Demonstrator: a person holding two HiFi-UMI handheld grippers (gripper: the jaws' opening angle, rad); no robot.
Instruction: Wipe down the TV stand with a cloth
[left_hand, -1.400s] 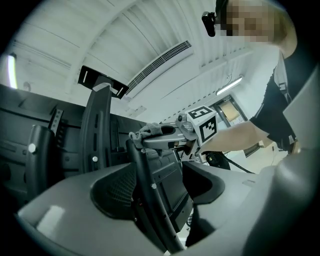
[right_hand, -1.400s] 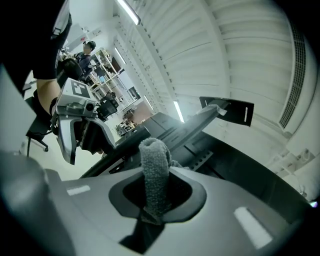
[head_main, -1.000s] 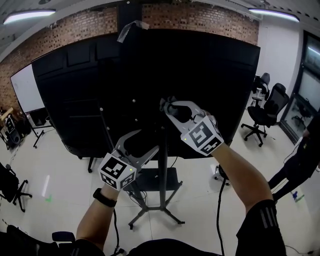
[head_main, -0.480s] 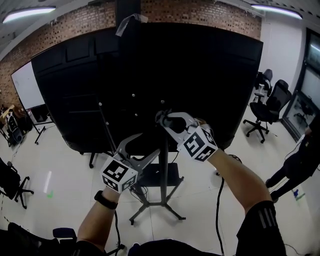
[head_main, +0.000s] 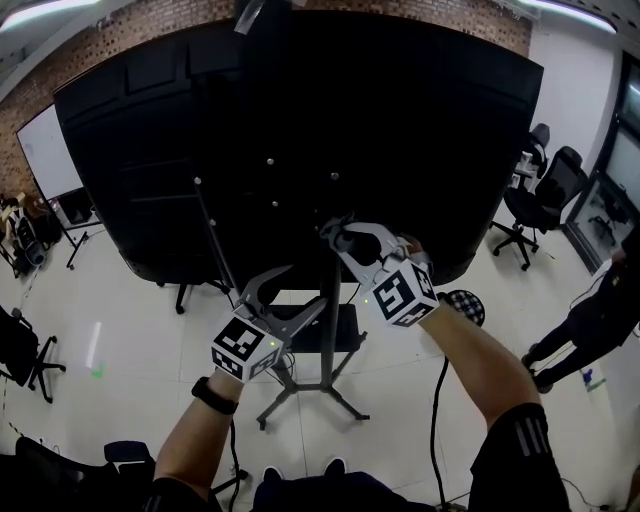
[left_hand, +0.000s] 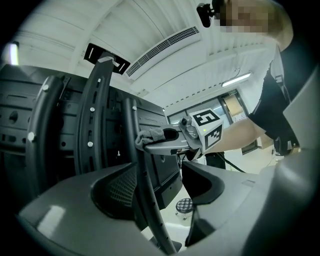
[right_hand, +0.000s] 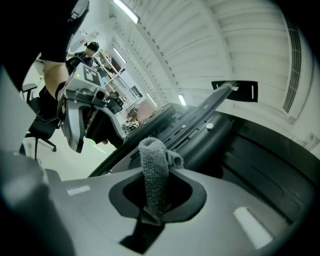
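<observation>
While both grippers point level at the rear of the set, the black back of the big TV (head_main: 400, 120) fills nearly everything beyond our fingers, spreading above them and out to both sides. Below the fingers, the TV stand (head_main: 300, 408) spreads its legs over the pale tiled floor (head_main: 130, 340), with a dark shelf (head_main: 345, 352) low on its column (head_main: 326, 325). Far off to the left of the fingers a whiteboard (head_main: 45, 160) leans by the brick wall. Far to their right are 2 office chairs (head_main: 545, 195) and a person (head_main: 592, 320) in dark clothes. A round stool (head_main: 462, 302) sits on the floor just right of our right wrist.

Our left gripper (head_main: 303, 287) has its 2 fingers (left_hand: 116, 186) standing apart. The black column rises through the gap between them, and we see neither pad pressing on it. Our right gripper (head_main: 332, 230) is higher and further in, and its fingers (right_hand: 227, 200) are closed on the grey cloth (right_hand: 153, 165). A fuzzy tuft of the cloth sticks out past the fingertips. In the left gripper view that tuft (left_hand: 150, 135) sits right beside the column, above the left fingers. We cannot tell whether it touches.
</observation>
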